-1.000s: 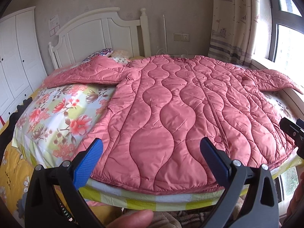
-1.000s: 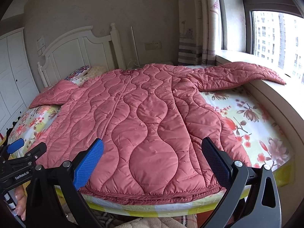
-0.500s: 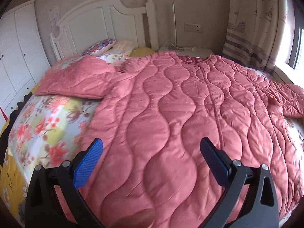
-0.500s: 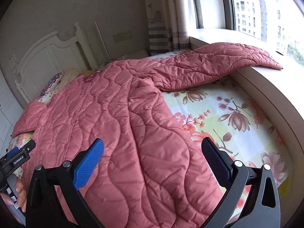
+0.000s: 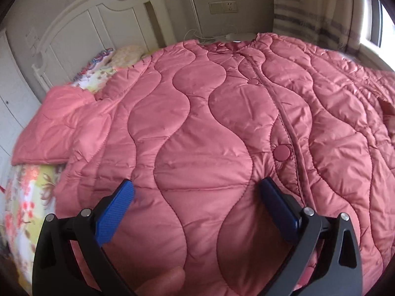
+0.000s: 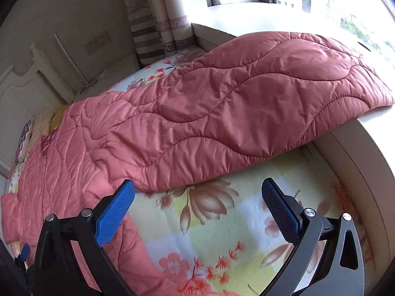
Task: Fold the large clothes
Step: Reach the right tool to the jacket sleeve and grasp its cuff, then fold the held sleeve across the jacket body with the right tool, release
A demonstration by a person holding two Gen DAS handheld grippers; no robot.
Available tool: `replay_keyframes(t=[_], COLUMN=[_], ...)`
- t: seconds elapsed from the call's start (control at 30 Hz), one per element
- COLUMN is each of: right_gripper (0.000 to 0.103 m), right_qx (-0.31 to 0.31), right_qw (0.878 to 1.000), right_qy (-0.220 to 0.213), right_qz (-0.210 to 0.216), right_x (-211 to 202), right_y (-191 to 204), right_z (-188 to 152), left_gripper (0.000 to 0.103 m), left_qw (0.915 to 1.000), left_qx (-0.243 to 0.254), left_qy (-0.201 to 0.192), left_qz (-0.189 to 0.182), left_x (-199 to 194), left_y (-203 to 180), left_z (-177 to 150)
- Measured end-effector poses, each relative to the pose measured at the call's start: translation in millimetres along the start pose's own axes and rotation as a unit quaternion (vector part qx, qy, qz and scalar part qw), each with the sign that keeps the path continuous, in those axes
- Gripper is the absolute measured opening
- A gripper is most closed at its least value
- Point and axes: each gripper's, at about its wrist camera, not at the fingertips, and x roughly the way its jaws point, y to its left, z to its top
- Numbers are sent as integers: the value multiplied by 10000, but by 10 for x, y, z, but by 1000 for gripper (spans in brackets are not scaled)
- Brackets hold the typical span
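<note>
A large pink quilted coat lies spread flat, front up, on a bed, with round snaps along its closed front. My left gripper is open and empty, hovering over the coat's lower front, left of the snap line. One sleeve lies out to the left. In the right wrist view the other sleeve stretches from the coat body onto the window ledge. My right gripper is open and empty, over the floral sheet just below that sleeve's lower edge.
The bed has a floral sheet and a white headboard. Pillows lie by the headboard. A white window ledge runs along the bed's right side, with a striped curtain at its far end. A wall socket sits behind the bed.
Both grippers have moved forward from the foot of the bed. The left now hovers over the coat's front; the right has swung right toward the sleeve on the ledge. Both stayed open.
</note>
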Motion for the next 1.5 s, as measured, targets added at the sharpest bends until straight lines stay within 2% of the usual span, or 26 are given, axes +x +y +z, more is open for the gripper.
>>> replay_keyframes(t=[0.1, 0.13, 0.23, 0.33, 0.43, 0.5, 0.6, 0.63, 0.67, 0.7, 0.77, 0.8, 0.87, 0.97, 1.0, 1.03, 1.1, 1.13, 1.17, 1.2, 1.23, 1.27, 1.3, 1.33, 1.43, 1.5], right_gripper=[99, 99, 99, 99, 99, 99, 99, 93, 74, 66, 35, 29, 27, 27, 27, 28, 28, 41, 70, 84, 90, 90, 90, 90, 90, 90], right_qx=[242, 325, 512, 599, 1003, 1417, 2143, 2311, 2317, 2209, 1867, 1675, 1162, -344, -1003, -1890, -3475, -4237, -4904, -5308, -5660, -5797, -5839, -5781, -5219, -4809], right_qw=[9997, 9995, 9986, 9980, 9943, 9889, 9733, 9677, 9657, 9665, 9679, 9661, 9627, 9568, 9501, 9353, 8906, 8621, 8366, 8187, 7982, 7885, 7861, 7948, 8405, 8656], right_qy=[-29, -56, 4, -156, -282, -437, -825, -1011, -1170, -1306, -1682, -1964, -2442, -2887, -2948, -2983, -2929, -2779, -2443, -2188, -2035, -1999, -1936, -1762, -1450, -1381], right_qz=[4, 17, 149, 145, 214, 107, -43, 7, 58, 80, 59, 76, 24, 95, 154, 227, 168, 20, -22, -129, -328, -486, -602, -559, -153, 201], right_x=[110, 150, 304, 363, 426, 410, 295, 225, 166, 109, -76, -209, -480, -825, -895, -941, -931, -852, -722, -595, -438, -326, -248, -192, -307, -467], right_y=[-25, -33, -33, -16, -108, -226, -472, -539, -551, -532, -428, -348, -87, 721, 1057, 1477, 2134, 2420, 2630, 2736, 2784, 2788, 2734, 2633, 2244, 1952], right_z=[62, 86, 147, 237, 367, 401, 387, 363, 343, 348, 377, 399, 449, 468, 403, 256, -165, -439, -696, -894, -1105, -1193, -1273, -1292, -1181, -1025], left_gripper=[101, 101, 101, 101, 101, 101, 101, 101, 101, 101, 101, 101, 101, 101, 101, 101, 101, 101, 101, 101, 101, 101, 101, 101, 101, 101], left_qw=[9961, 9953, 9965, 9959, 9960, 9956, 9957, 9957, 9958, 9958, 9958, 9958, 9958, 9959, 9959, 9959, 9958, 9957, 9957, 9956, 9955, 9954, 9953, 9953, 9955, 9956], left_qx=[-485, -516, -259, -299, -306, -352, -349, -352, -347, -343, -344, -344, -341, -335, -337, -337, -343, -348, -353, -360, -365, -372, -377, -381, -371, -366], left_qy=[174, 124, 125, 123, 113, 105, 104, 103, 104, 105, 105, 103, 103, 104, 103, 103, 100, 97, 93, 91, 88, 85, 81, 79, 83, 84], left_qz=[-721, -813, -783, -844, -829, -867, -849, -848, -844, -841, -843, -846, -843, -831, -833, -834, -841, -848, -854, -863, -869, -879, -885, -889, -871, -863], left_x=[109, 104, 93, 95, 95, 85, 85, 88, 89, 90, 93, 93, 93, 92, 92, 92, 90, 88, 86, 84, 82, 80, 81, 81, 82, 84], left_y=[230, 265, 212, 234, 237, 253, 248, 250, 247, 248, 253, 249, 247, 248, 248, 247, 247, 249, 248, 250, 249, 254, 256, 258, 252, 247], left_z=[-23, -31, -60, -57, -55, -59, -56, -54, -53, -51, -51, -51, -52, -51, -51, -51, -52, -53, -55, -54, -55, -55, -57, -56, -53, -54])
